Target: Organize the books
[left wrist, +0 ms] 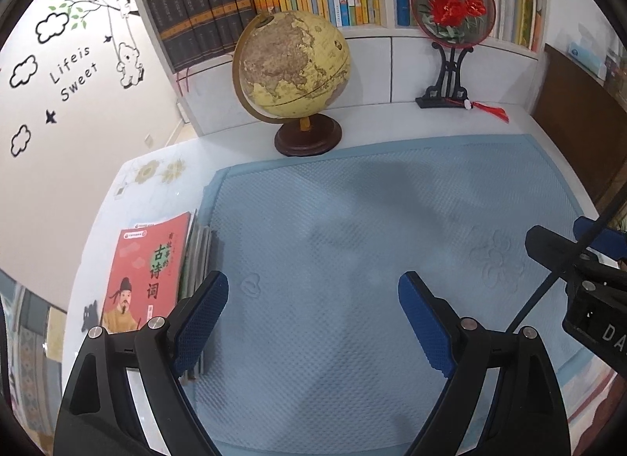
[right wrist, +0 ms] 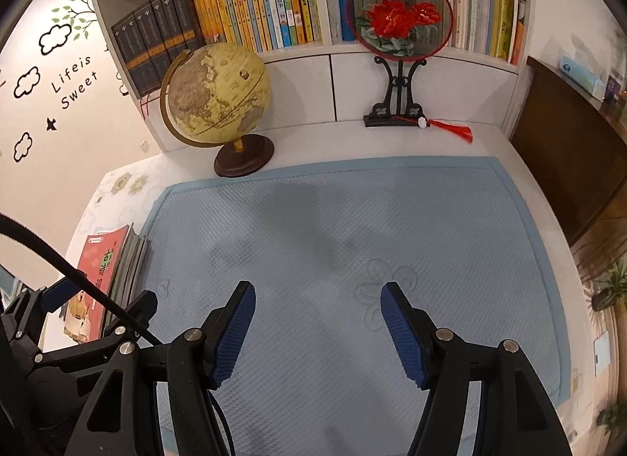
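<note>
Both sets of tongs hang spread and empty over the blue mat (right wrist: 333, 220) that covers most of the table (left wrist: 372, 118). The left tongs (left wrist: 313, 318) sit at the bottom of the left wrist view. The right tongs (right wrist: 318, 332) sit at the bottom of the right wrist view and hold nothing.

The books to be sorted look to be the pile of books (left wrist: 196, 256) lying flat at the lower left of the frame, just off the mat's left edge. A red-covered book (left wrist: 147, 271) lies on top, and thin spines show below it along the pile's right side. The edges seem roughly even, though the left tongs hide the near end.

At the top of the frame a bookshelf (right wrist: 274, 13) is packed with upright books. A globe (left wrist: 292, 68) and a round fan on a stand (left wrist: 452, 9) stand in front of it.

This fits two stages equally: a pile waiting to be dealt with, or one already gathered and squared with the tongs drawn clear. If more handling is due, it would call for the left tongs, which are nearest, to reach left to the pile's open edge.
</note>
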